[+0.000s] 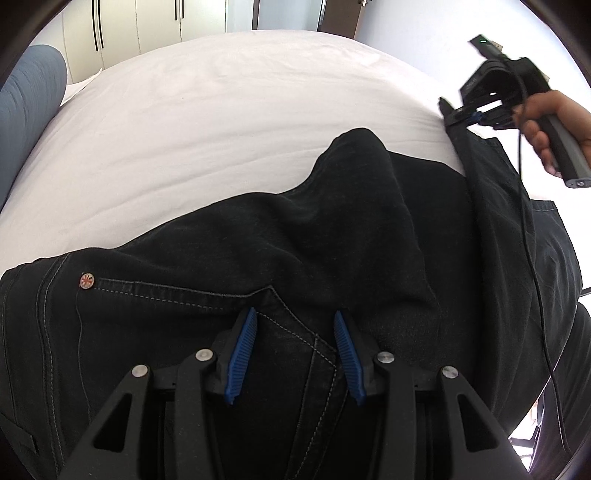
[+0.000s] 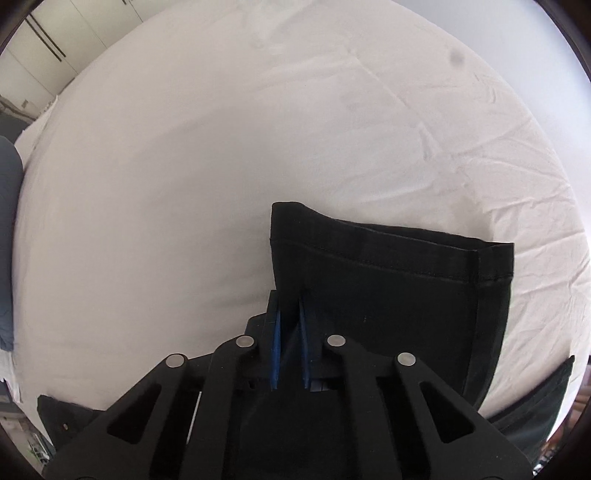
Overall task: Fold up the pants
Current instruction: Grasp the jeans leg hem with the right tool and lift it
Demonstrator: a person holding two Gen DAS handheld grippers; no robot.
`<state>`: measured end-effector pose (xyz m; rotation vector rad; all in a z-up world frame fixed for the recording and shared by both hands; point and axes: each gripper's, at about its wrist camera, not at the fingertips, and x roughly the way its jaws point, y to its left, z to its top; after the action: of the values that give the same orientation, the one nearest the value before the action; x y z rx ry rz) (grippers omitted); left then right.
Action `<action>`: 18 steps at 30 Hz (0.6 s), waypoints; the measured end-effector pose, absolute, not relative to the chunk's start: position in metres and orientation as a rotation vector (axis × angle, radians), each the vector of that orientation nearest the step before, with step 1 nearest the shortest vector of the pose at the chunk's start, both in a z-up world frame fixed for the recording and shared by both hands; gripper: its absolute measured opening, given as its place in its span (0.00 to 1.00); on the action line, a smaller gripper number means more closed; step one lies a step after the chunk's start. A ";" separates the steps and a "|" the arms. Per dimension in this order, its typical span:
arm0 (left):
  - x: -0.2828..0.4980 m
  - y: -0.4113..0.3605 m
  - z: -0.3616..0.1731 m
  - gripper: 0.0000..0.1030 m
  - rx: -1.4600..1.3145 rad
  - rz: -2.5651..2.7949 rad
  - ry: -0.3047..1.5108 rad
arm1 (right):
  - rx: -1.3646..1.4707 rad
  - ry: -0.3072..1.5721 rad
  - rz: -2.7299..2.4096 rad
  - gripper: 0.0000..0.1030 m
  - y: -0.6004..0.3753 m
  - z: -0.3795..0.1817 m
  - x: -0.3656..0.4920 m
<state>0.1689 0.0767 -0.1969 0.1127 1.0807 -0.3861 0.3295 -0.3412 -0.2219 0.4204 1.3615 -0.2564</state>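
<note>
White bed sheet [image 2: 258,129], lightly creased; a grey-blue pillow [image 1: 29,110] at the left edge, wardrobe doors [image 1: 122,33] behind. Black denim pants [image 1: 332,240] lie across the near side of the bed, pale contrast stitching, a round metal rivet [image 1: 87,281] at the pocket corner, fabric bunched into a hump mid-span. Left gripper [image 1: 295,325] sits spread wide over the waist area, blue ribbed pads [image 1: 243,350] not pinching. Right gripper [image 2: 290,317] is clamped on the hemmed leg cuff [image 2: 388,266].
</note>
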 end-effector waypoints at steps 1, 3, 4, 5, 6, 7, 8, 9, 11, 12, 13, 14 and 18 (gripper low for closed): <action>0.169 0.076 -0.198 0.44 0.113 -0.385 1.083 | 0.444 1.320 -0.248 0.05 -0.349 -0.211 0.323; 0.170 0.076 -0.198 0.44 0.112 -0.383 1.091 | 0.498 1.243 -0.237 0.05 -0.367 -0.192 0.305; 0.171 0.076 -0.198 0.44 0.108 -0.381 1.097 | 0.534 1.187 -0.231 0.05 -0.381 -0.178 0.287; 0.172 0.076 -0.197 0.44 0.107 -0.379 1.103 | 0.570 1.132 -0.224 0.05 -0.392 -0.165 0.269; 0.173 0.074 -0.195 0.44 0.111 -0.376 1.110 | 0.602 1.080 -0.226 0.05 -0.404 -0.152 0.248; 0.175 0.072 -0.194 0.44 0.117 -0.374 1.116 | 0.625 1.045 -0.236 0.05 -0.417 -0.144 0.231; 0.176 0.071 -0.194 0.44 0.123 -0.370 1.123 | 0.671 0.995 -0.242 0.05 -0.431 -0.135 0.202; 0.177 0.069 -0.194 0.44 0.126 -0.367 1.128 | 0.710 0.954 -0.242 0.05 -0.439 -0.128 0.175; 0.179 0.067 -0.193 0.44 0.130 -0.361 1.142 | 0.776 0.894 -0.289 0.05 -0.458 -0.125 0.114; 0.181 0.066 -0.194 0.44 0.129 -0.357 1.148 | 0.811 0.871 -0.318 0.05 -0.466 -0.129 0.083; 0.183 0.065 -0.193 0.44 0.130 -0.352 1.156 | 0.840 0.863 -0.345 0.05 -0.470 -0.135 0.064; 0.184 0.063 -0.193 0.44 0.135 -0.346 1.162 | 0.890 0.861 -0.385 0.05 -0.479 -0.149 0.036; 0.188 0.057 -0.193 0.45 0.155 -0.320 1.182 | 1.088 0.912 -0.488 0.05 -0.494 -0.211 -0.023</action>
<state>0.1880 0.0565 -0.1927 0.1547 1.1821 -0.3201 -0.0232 -0.4939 -0.2111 1.0876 0.9120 -0.4880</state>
